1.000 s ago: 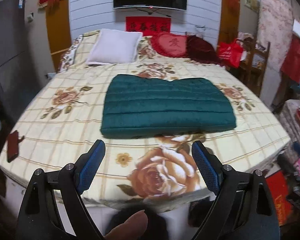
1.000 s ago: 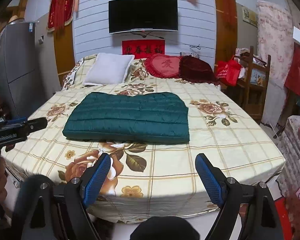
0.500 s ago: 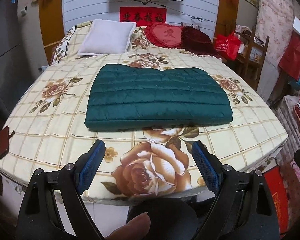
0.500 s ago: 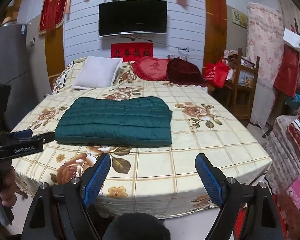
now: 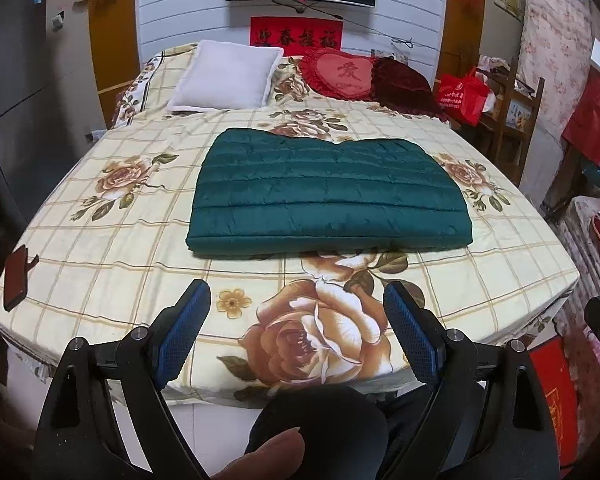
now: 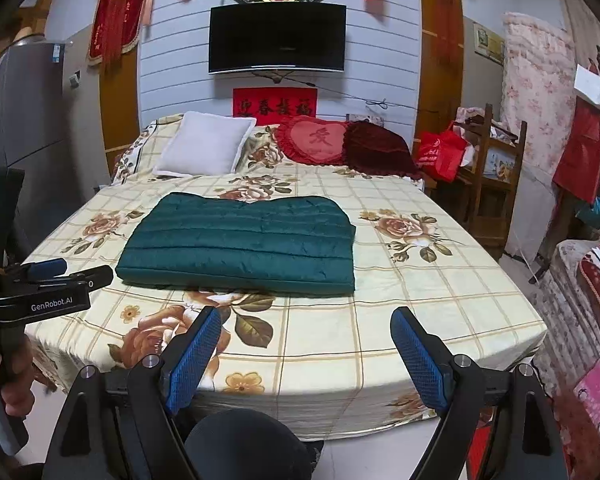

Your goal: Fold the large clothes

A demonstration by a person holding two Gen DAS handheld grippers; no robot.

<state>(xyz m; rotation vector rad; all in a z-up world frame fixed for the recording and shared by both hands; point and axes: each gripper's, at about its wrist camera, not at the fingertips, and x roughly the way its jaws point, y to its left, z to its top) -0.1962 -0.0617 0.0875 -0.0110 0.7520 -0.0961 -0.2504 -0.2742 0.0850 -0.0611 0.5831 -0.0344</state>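
Observation:
A dark green quilted garment lies folded into a flat rectangle in the middle of the bed; the right wrist view shows it too. My left gripper hovers open over the foot of the bed, short of the garment, with nothing between its blue pads. My right gripper is likewise open and empty, back from the bed's front edge. The left gripper's body and the hand holding it appear at the left of the right wrist view.
A white pillow, a red heart cushion and a dark red cushion sit at the head of the bed. A dark phone-like object lies on the bed's left edge. A wooden chair with a red bag stands to the right.
Both views have shifted slightly, so the folded garment sits a little differently in each picture. The garment itself has not moved and both grippers stay open.

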